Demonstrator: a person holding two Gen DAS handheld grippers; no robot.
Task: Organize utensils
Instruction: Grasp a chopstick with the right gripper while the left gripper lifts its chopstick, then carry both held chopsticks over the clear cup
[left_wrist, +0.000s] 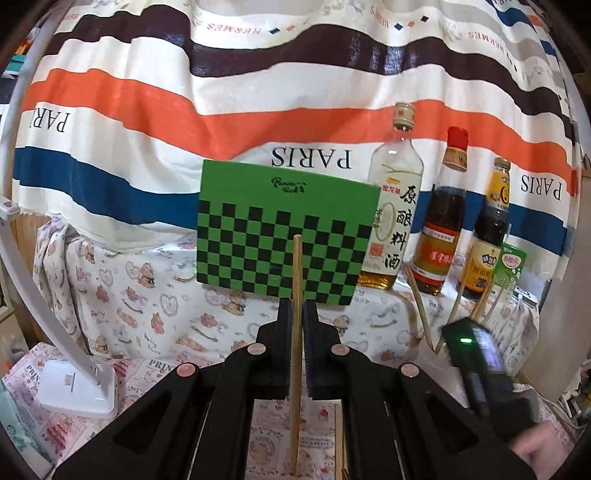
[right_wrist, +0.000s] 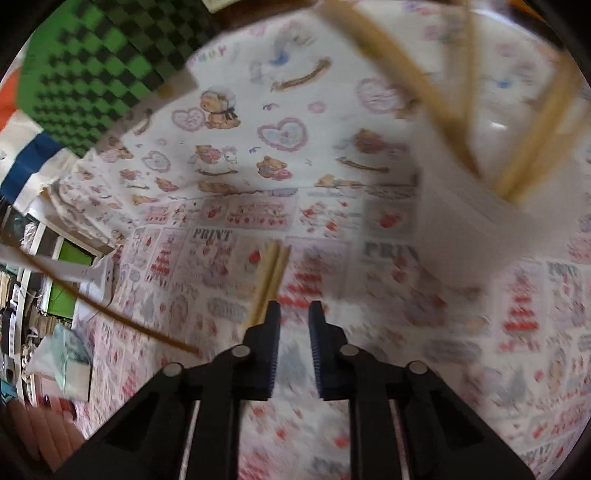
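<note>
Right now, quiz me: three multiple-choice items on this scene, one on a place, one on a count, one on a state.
1. In the left wrist view, the bottles stand where from the green checkered board? A left; B right; C in front.
2. How many bottles? A two; B three; C five.
3. The left claw is: A open, empty; B shut on a chopstick; C shut on a bottle.
Key: B, they line up beyond its right edge; B, three caps show; B, its jaws pinch the upright chopstick.
</note>
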